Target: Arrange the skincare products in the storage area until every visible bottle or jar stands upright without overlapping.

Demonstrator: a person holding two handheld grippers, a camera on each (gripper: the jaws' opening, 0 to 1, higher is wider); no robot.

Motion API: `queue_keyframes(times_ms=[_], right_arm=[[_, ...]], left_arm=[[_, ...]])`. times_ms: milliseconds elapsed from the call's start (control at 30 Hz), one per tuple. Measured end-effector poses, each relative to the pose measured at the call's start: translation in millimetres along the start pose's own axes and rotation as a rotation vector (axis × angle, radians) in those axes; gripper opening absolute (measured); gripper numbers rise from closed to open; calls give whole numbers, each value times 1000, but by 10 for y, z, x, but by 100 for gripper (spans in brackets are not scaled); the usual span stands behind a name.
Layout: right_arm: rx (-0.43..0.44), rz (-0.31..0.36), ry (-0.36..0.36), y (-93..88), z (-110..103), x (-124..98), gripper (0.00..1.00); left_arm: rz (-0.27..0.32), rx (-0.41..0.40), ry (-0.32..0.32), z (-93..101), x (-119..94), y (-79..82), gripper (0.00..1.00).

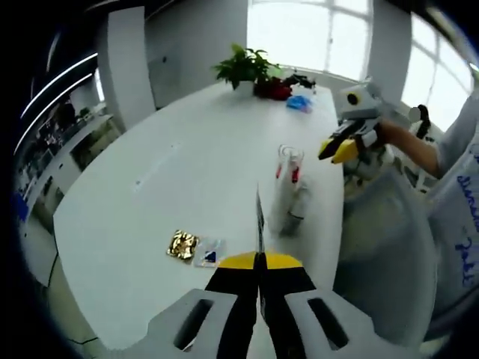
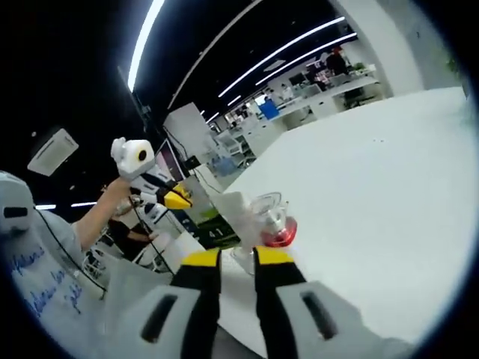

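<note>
Left gripper view, from the left of the frame: I see the white table (image 1: 187,164) spreading from lower left up toward the windows. At lower centre-left a crumpled gold packet (image 1: 182,244) lies flat on it, with a small clear sachet (image 1: 209,256) touching its right edge. At bottom centre my left gripper (image 1: 260,263) rises with its yellow-tipped jaws pressed together, nothing between them. Just above the tips, right of centre, stand the skincare products (image 1: 289,191): a clear container with red parts and pale bottles clustered close against each other; I cannot tell how many. At the top centre a green potted plant (image 1: 243,67) sits at the far end of the table, with a red thing and a blue thing just to its right. At upper right the right gripper (image 1: 338,149) enters, held by a person's hand (image 1: 389,134), hovering apart from the bottles.

Right gripper view: at the left a person in a white garment (image 2: 45,277) holds the left gripper (image 2: 178,199) up, away from the table. At bottom centre my right gripper (image 2: 238,262) has its jaws parted with a clear gap and holds nothing. Just beyond its tips stand the same products, a clear jar with a red base (image 2: 275,224) beside a pale bottle (image 2: 238,213), near the table edge.
</note>
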State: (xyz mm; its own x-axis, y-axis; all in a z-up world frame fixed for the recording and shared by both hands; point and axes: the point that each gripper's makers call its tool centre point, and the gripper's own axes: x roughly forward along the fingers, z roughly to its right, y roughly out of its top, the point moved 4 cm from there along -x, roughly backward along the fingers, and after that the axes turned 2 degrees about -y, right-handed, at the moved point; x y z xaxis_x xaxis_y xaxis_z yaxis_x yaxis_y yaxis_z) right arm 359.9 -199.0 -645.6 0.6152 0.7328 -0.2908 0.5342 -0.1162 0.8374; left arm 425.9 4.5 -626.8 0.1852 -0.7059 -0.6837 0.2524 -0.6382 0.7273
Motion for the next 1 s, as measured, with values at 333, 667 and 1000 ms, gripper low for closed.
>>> queue_keyframes(times_ms=[333,667,1000], right_arm=[[0,38,-62,-62,-292,-16,17],[-9,17,-59,-203,-439,106,17],[-18,-48,-54,-448,-414,304,18]], left_arm=[[33,44,-71,71,-76,14,0],[53,58,-98,92,-222,15,0],[40,72,-151,231,-246,-29,0]])
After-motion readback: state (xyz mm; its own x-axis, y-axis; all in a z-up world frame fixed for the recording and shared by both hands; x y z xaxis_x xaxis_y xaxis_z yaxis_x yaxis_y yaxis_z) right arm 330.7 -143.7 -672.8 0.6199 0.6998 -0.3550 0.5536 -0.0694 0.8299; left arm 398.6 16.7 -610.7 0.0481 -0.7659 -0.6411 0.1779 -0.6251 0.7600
